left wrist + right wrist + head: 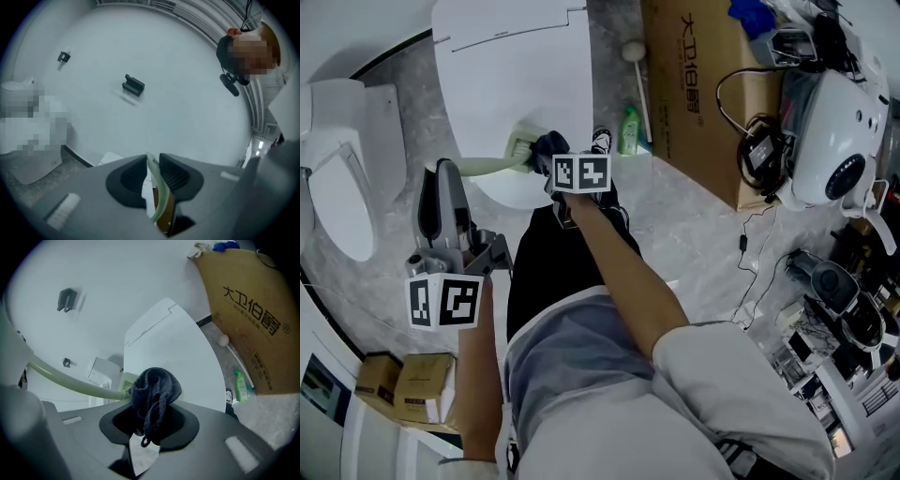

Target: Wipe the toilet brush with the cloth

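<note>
In the head view, the pale green toilet brush (492, 165) is held level over the closed white toilet lid (511, 66). My left gripper (443, 172) is shut on the handle's end; in the left gripper view the handle (158, 190) runs between the closed jaws of that gripper (152, 161). My right gripper (547, 157) is shut on a dark blue cloth (547, 143), bunched against the brush head (522, 145). In the right gripper view the cloth (154, 387) bulges from the right gripper (152, 414) and touches the brush (70, 379) where handle meets head.
A tall cardboard box (703, 94) stands to the right, with a green bottle (629, 131) and a white stick (637, 75) beside it. A second white toilet (342, 178) is at left, small boxes (403, 384) at lower left, and a white machine (834, 141) with cables at right.
</note>
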Available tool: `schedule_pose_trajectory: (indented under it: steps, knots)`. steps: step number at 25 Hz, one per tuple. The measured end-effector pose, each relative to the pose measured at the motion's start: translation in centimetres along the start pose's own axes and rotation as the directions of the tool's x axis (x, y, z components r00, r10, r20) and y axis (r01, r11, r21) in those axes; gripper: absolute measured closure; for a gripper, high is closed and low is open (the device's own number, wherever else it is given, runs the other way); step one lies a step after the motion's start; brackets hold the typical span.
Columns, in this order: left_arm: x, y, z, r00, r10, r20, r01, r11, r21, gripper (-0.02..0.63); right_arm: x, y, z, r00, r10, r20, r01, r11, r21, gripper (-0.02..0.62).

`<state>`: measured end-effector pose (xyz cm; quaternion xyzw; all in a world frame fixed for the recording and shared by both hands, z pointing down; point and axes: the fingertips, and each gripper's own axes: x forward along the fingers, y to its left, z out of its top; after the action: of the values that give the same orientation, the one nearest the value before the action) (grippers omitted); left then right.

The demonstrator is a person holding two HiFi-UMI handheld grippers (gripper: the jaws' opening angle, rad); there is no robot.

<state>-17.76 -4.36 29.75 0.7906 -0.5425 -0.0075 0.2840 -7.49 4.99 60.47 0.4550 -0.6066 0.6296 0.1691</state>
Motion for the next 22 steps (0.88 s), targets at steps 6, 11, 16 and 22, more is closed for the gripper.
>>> schedule_pose_trajectory:
  steps: [6,11,16,22]
  knots:
    - [-0.4,-0.3,0.1,1.000,-0.001,0.011,0.001,1.000,-0.013,0.606,-0.9,1.6,-0.4,0.999,0.042,-0.029,-0.042,0.999,-0.017,0.492]
    - [-0.3,-0.2,0.2,1.000,-0.006,0.017,0.006,1.000,-0.013,0.606,-1.6,2.5,-0.1,0.997,0.064,-0.030,-0.065,0.997,-0.032,0.492]
    - [-0.5,-0.1,0.3,1.000,-0.004,0.023,0.005,1.000,-0.020,0.606,-2.8,3.5,0.4,0.996,0.090,-0.021,-0.090,0.996,-0.025,0.492]
    - [-0.5,0.0,0.5,0.999,-0.004,0.032,0.005,1.000,-0.029,0.606,-4.2,4.7,0.9,0.994,0.105,-0.035,-0.107,0.992,-0.063,0.492]
